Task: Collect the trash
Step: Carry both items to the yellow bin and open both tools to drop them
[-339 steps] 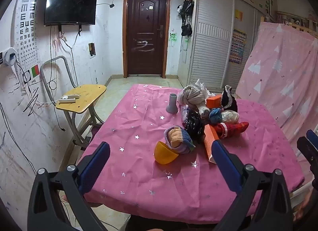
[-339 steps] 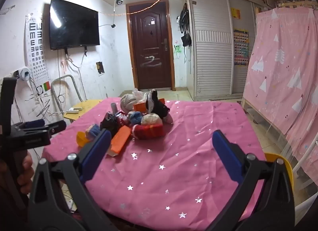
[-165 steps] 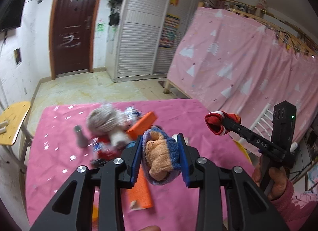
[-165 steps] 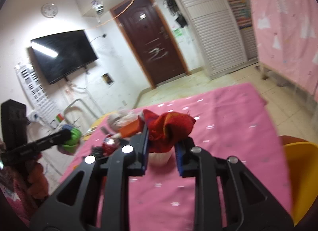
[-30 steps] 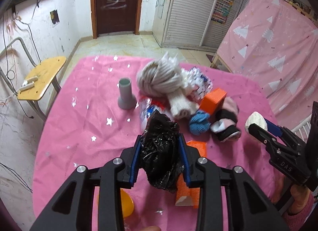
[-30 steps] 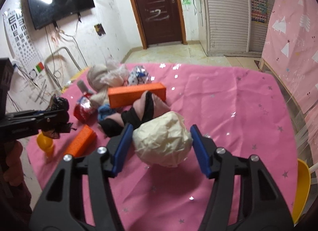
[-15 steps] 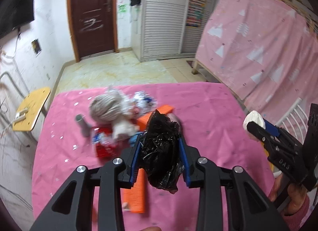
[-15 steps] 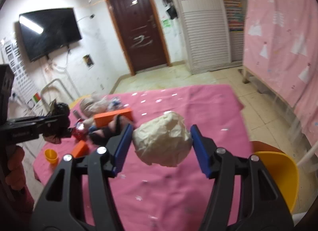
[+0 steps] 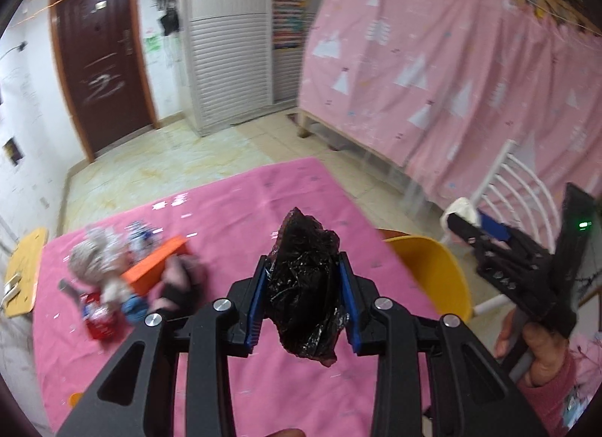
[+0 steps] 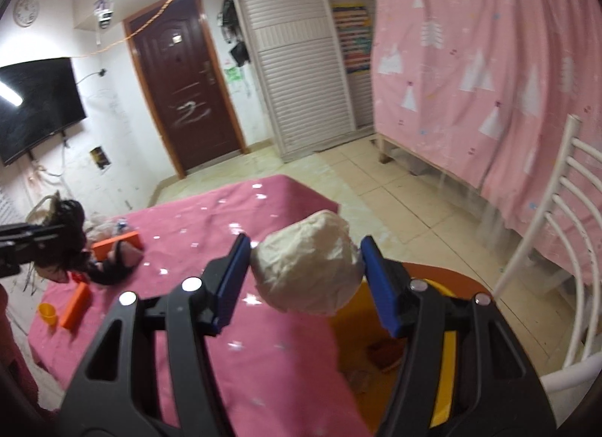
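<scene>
- Black plastic bag (image 9: 304, 286) pinched in left tool (image 9: 303, 301), frame centre.
- Right tool (image 10: 306, 280) clamps white paper wad (image 10: 306, 273) above yellow bin (image 10: 449, 346), lower right.

Right gripper (image 10: 304, 279) with paper wad (image 10: 306, 262) now over yellow bin (image 10: 447, 346) (formerly above table)

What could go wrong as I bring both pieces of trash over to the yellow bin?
1. The white paper wad in the right gripper is held only at its sides; it could slip out short of the yellow bin.
2. A loose tail of the black plastic bag hangs below the left gripper and could snag the pink tablecloth.
3. Both grippers nearing one bin may collide.
</scene>
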Available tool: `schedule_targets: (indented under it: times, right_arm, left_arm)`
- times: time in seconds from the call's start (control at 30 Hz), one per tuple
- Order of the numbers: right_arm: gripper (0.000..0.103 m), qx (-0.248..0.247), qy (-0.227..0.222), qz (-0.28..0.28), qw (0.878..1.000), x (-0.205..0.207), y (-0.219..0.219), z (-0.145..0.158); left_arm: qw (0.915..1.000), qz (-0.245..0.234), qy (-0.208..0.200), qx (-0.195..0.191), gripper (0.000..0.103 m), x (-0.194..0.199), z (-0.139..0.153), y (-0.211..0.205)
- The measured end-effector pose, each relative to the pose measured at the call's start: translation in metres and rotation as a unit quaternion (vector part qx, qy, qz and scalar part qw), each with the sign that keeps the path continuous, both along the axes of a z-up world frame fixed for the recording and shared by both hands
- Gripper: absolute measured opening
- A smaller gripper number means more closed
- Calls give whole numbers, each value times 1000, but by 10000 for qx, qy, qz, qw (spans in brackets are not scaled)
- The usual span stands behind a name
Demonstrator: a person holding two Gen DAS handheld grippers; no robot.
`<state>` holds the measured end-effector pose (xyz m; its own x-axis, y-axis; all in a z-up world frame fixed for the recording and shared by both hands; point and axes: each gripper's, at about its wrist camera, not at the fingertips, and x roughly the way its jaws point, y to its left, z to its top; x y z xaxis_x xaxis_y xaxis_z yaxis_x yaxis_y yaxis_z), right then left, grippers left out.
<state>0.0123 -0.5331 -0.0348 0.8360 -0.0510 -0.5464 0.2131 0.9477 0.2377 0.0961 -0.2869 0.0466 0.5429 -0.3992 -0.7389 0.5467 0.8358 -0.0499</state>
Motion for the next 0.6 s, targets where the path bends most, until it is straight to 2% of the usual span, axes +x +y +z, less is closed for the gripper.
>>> schedule_targets:
  times: [0.27, 0.3, 0.37, 0.6]
  right_arm:
    - [59, 116, 310, -220, 9992, -2, -30, -28]
    - [62, 171, 308, -240, 9991, -3, -33, -30]
    - [70, 262, 296, -297, 9988, -4, -40, -34]
    - [71, 534, 126, -624, 9965, -21, -70, -34]
  left_arm:
    - [9957, -743, 272, -491, 27, -6, 0, -63]
    - [9949, -797, 316, -530, 27, -7, 0, -69]
    - [9939, -877, 378, -545, 27, -7, -4, -83]
    - [9909, -1064, 620, -538, 27, -9, -18, -122]
